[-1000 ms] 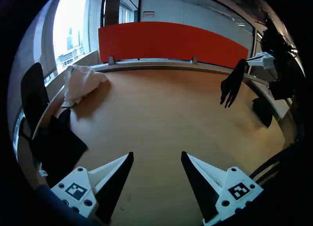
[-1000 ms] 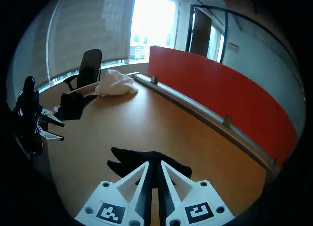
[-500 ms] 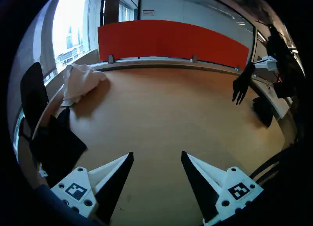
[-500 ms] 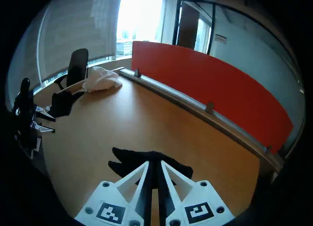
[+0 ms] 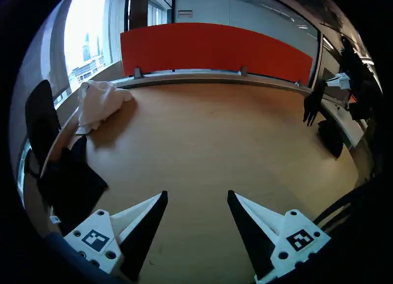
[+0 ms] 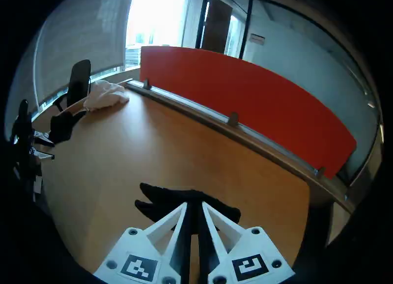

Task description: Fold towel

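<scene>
My left gripper [image 5: 196, 195]: fingers spread wide, nothing between them, low over wooden surface [image 5: 206, 136]. My right gripper [image 6: 194, 208]: fingers pressed together, pinching black cloth [image 6: 167, 203], which bunches out past tips. In left gripper view, that cloth dangles in air at far right. White towel [image 5: 100, 103] crumpled in heap at far left corner of surface, near red divider [image 5: 216, 47], well apart from both grippers. Second dark cloth [image 5: 73, 178] at left edge of surface, beside office chair [image 5: 42, 114].
</scene>
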Motion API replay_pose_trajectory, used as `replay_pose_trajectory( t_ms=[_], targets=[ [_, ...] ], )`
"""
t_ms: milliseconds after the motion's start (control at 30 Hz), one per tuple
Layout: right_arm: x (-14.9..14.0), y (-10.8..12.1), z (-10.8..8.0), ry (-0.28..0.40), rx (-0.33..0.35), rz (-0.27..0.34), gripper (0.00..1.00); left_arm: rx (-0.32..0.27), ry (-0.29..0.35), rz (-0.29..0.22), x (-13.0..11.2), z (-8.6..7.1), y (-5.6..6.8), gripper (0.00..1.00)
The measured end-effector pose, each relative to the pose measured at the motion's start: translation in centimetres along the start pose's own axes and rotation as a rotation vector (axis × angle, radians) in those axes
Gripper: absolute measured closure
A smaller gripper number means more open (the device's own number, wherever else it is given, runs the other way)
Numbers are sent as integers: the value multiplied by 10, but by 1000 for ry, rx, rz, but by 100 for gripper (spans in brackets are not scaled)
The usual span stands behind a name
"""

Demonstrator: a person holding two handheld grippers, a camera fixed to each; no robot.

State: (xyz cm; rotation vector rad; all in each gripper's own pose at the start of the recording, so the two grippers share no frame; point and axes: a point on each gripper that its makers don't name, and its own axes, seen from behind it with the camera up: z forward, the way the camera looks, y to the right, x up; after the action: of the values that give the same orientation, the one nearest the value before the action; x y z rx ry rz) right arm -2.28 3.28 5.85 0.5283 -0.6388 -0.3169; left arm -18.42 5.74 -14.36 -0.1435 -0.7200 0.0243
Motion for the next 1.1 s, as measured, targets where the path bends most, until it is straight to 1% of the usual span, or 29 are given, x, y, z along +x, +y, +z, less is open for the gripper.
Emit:
replay_pose_trajectory(
  t_ms=[167,367,800,1100],
  targets=[
    [-14,28,-7,-22,-40,15,94,1,-6,8,1,-1,2,10],
    [-25,53,-13,-39,-75,31,94,0,-9,15,2,-1,6,10],
    [-38,93,-21,-71,-125,37,94,-2,-11,28,5,0,14,10],
    [-47,118,-28,-86,-158,60,94,-1,-12,29,4,0,17,10]
  ],
)
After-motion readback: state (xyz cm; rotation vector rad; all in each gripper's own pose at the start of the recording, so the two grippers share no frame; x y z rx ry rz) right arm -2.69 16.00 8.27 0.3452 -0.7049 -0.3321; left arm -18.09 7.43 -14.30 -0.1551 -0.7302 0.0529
